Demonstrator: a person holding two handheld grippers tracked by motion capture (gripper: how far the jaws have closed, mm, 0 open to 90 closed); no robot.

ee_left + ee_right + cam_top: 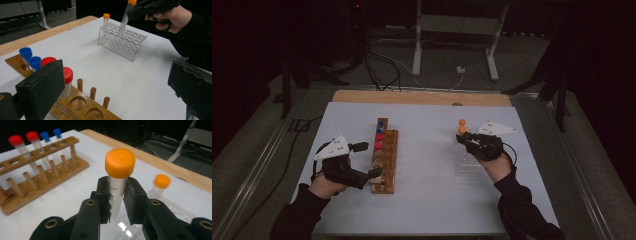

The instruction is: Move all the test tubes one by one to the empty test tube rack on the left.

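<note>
Orange-capped tube (117,187) clamped in my right gripper (117,202), jaws pinching wall just under cap, above clear rack (122,41) near table's (427,200) right edge. Likely light, slick, brittle plastic: grip high, gently. Left gripper (112,82) wide open, empty.

Left gripper (372,160) at lower left of the high view, jaws wide apart and level, pointing right, gripped by a hand (326,186) in a dark sleeve. Right gripper (463,139) at right of centre, jaws clamped on a tube (117,185), aimed left, hand (498,167) behind, forearm running to the bottom edge.
</note>
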